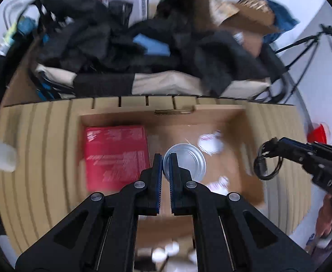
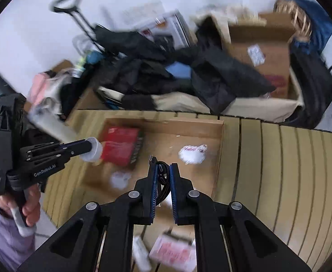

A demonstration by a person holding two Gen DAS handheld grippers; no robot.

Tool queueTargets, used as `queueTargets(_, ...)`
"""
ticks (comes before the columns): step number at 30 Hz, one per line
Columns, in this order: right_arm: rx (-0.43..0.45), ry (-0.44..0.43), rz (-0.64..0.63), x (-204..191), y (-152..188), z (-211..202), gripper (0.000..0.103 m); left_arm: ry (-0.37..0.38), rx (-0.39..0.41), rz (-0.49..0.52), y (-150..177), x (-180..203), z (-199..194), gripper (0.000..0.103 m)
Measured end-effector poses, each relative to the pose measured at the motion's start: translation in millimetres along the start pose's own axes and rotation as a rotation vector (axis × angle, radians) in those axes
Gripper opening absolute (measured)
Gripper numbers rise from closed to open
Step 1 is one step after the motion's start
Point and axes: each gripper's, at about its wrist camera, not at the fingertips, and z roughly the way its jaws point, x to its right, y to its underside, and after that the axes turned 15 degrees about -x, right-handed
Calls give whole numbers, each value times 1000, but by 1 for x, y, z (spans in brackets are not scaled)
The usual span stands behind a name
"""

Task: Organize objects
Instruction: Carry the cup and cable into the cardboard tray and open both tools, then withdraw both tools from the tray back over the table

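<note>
My left gripper (image 1: 165, 158) is closed narrow on the rim of a clear plastic cup (image 1: 187, 161): one finger sits inside the mouth, the other outside the wall, and the cup body lies to the right of my fingertips. From the right wrist view the same cup (image 2: 93, 150) hangs at the end of the left gripper (image 2: 84, 148), held over the left edge of the open cardboard box (image 2: 220, 136). My right gripper (image 2: 163, 170) is closed narrow on a coiled black cable (image 2: 162, 174), which stands between the blue pads with a connector end showing just above the fingertips; in the left wrist view the cable (image 1: 266, 165) dangles in loops below the right gripper (image 1: 270, 149), above the right side of the box (image 1: 238, 113). Inside the box a red carton (image 1: 117, 156) lies flat at the left, just beside the cup, with white crumpled pieces (image 1: 210, 142) on the box floor to the right. The box rests on a slatted wooden table (image 2: 290, 170). Beyond the table a heap of dark clothing (image 1: 143, 52) is blurred.
</note>
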Motion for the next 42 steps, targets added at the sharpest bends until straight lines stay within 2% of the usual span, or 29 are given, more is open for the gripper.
queueTargets(4, -71, 73, 37, 14, -34, 69, 12, -32, -59, 13, -23, 3, 56, 3)
queueTargets(7, -79, 116, 63, 26, -50, 104, 12, -21, -57, 20, -26, -1, 72, 8)
queueTargets(8, -77, 150, 79, 33, -54, 113, 13, -24, -55, 16, -26, -3, 73, 17)
queueTargets(9, -76, 168, 82, 37, -55, 116, 13, -27, -45, 14, -25, -5, 73, 31)
queueTargets(11, -62, 182, 51, 40, -55, 120, 17, -44, -10, 26, -21, -5, 65, 43)
queueTargets(12, -62, 173, 41, 40, -53, 118, 20, -50, 12, 41, -18, -4, 58, 43)
queueTargets(15, -33, 158, 27, 37, -49, 103, 31, -67, 35, 72, -5, -3, 28, 48)
queueTargets(16, -20, 161, 23, 34, -47, 95, 42, -70, 42, 70, -1, -4, 18, 48)
queueTargets(17, -9, 161, 24, 31, -44, 83, 61, -77, 49, 69, 3, -5, 7, 51)
queueTargets(19, 8, 156, 17, 22, -37, 58, 79, -111, 66, 83, 20, -8, -23, 59)
queueTargets(21, 32, 167, -4, 10, -23, 26, 80, -154, 86, 81, 39, -13, -53, 77)
queueTargets(25, 33, 198, -69, -18, 21, -42, 80, -214, 133, 29, 94, -32, -123, 86)
queueTargets(27, 26, 203, -101, -31, 43, -67, 80, -253, 142, -11, 121, -38, -151, 99)
queueTargets(30, 40, 210, -136, -50, 87, -109, 80, -288, 180, -45, 171, -43, -189, 99)
queueTargets(34, 86, 174, -162, -69, 153, -152, 82, -268, 213, -37, 237, -39, -222, 103)
queueTargets(38, 97, 167, -177, -82, 197, -162, 82, -260, 231, -27, 280, -27, -233, 103)
queueTargets(42, 152, 210, -197, -96, 237, -166, 82, -252, 283, 4, 316, -14, -241, 103)
